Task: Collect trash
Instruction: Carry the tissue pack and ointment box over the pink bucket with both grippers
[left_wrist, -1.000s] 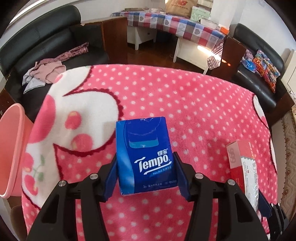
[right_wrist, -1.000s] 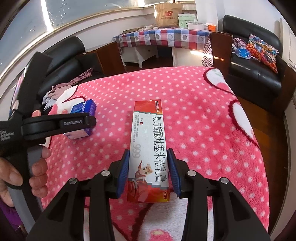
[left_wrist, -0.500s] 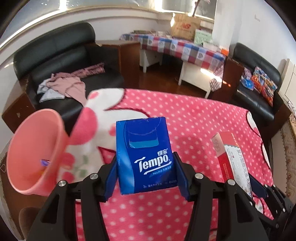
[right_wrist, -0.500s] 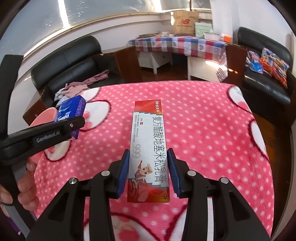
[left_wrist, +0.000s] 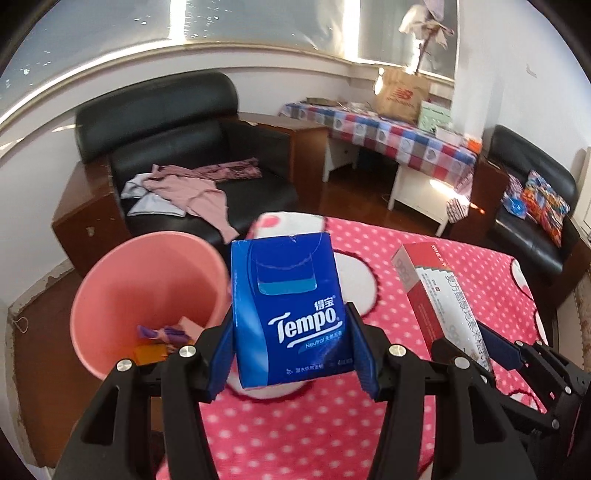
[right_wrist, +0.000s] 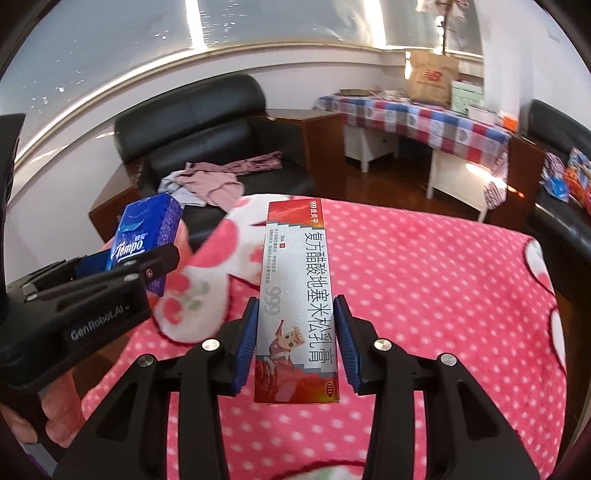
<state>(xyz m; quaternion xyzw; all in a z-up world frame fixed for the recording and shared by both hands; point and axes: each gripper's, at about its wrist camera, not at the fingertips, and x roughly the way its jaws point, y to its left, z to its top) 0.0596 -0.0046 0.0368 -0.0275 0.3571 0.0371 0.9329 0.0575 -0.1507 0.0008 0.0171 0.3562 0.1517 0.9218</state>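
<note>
Left gripper (left_wrist: 291, 354), as I read its view, is clamped on a blue Tempo tissue pack (left_wrist: 288, 310), the blue pads pressing its two narrow sides near the lower half; right gripper (right_wrist: 295, 347) is likewise closed on a long red-and-white ointment carton (right_wrist: 295, 295), held near its bottom end so most of the length stands free above the jaws. Both items hang in the air above the pink polka-dot blanket (left_wrist: 406, 295). I judge the tissue pack light and soft: it should yield under the pads, and its glossy wrap may slip, so a hold across the middle suits it. The carton looks light and thin-walled; squeezed hard it would likely crease, and the low hold leaves it free to tip. A pink bin (left_wrist: 147, 288) stands just beside the blanket's edge, left of the tissue pack in the left view, with a few scraps already inside. Behind it sits a black armchair (left_wrist: 192, 147) strewn with clothes.
</note>
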